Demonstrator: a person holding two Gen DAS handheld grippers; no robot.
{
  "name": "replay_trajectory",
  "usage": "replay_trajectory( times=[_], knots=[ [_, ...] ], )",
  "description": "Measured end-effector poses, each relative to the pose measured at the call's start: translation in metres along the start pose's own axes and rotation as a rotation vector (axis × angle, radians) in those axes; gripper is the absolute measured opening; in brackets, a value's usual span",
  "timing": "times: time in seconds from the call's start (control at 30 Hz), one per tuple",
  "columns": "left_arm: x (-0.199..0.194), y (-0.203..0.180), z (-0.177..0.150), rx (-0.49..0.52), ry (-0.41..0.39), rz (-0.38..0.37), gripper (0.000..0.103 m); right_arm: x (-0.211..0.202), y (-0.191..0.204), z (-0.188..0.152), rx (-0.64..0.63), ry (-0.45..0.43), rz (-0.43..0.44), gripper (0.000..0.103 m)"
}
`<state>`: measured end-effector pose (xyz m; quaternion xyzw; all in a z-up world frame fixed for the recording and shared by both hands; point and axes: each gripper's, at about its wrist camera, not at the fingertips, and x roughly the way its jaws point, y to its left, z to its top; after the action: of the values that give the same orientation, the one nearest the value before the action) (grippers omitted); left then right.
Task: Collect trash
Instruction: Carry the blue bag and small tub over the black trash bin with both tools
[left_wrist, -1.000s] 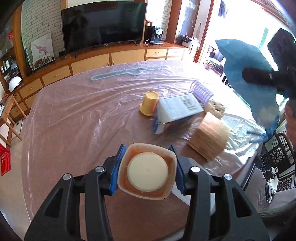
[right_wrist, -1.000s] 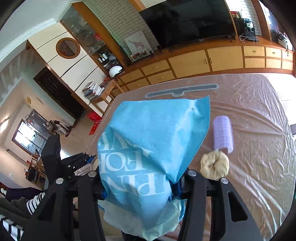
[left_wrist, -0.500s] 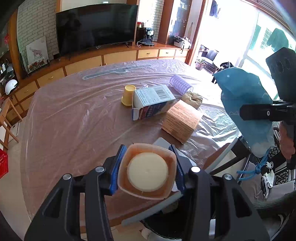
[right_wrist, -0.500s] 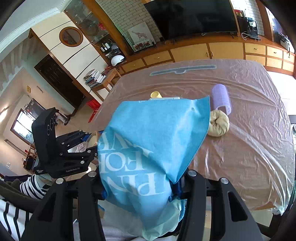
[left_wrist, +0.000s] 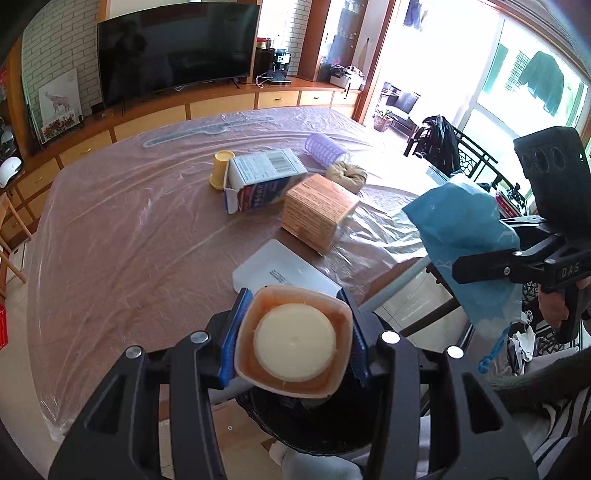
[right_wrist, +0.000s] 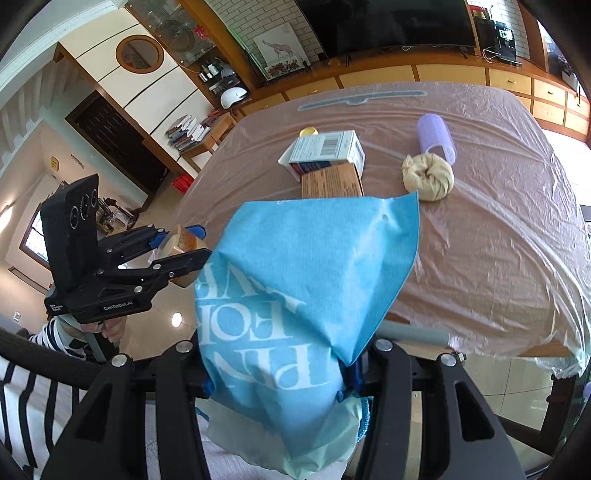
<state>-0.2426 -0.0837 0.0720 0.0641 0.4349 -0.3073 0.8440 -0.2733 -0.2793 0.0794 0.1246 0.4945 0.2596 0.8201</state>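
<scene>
Orange cup (left_wrist: 293, 341) pinched bottom-out in the left claw (left_wrist: 293, 341) right over the dark bin (left_wrist: 317, 424) at the bench (left_wrist: 110, 236) edge, blue bag (right_wrist: 295, 295) clamped in the right claw (right_wrist: 275, 384) beside it, cartons (left_wrist: 264, 179) lying farther back on the plastic cover.

Far ahead of my left gripper a dark television (left_wrist: 177, 48) sits on wooden cabinets (left_wrist: 221, 107); right of it, bright balcony windows (left_wrist: 517, 85).
</scene>
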Motion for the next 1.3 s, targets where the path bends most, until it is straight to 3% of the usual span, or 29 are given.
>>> replay_trajectory(
  times=[0.73,1.3],
  knots=[
    [0.013,-0.037,-0.049,0.063,0.120,-0.038,0.048,0.028,0.012,-0.062,-0.027,0.151,-0.069,0.049],
    [0.034,-0.037,-0.072,0.039,0.169,-0.021,0.048,0.060,0.012,-0.084,0.032,0.188,-0.113,0.049]
  ],
)
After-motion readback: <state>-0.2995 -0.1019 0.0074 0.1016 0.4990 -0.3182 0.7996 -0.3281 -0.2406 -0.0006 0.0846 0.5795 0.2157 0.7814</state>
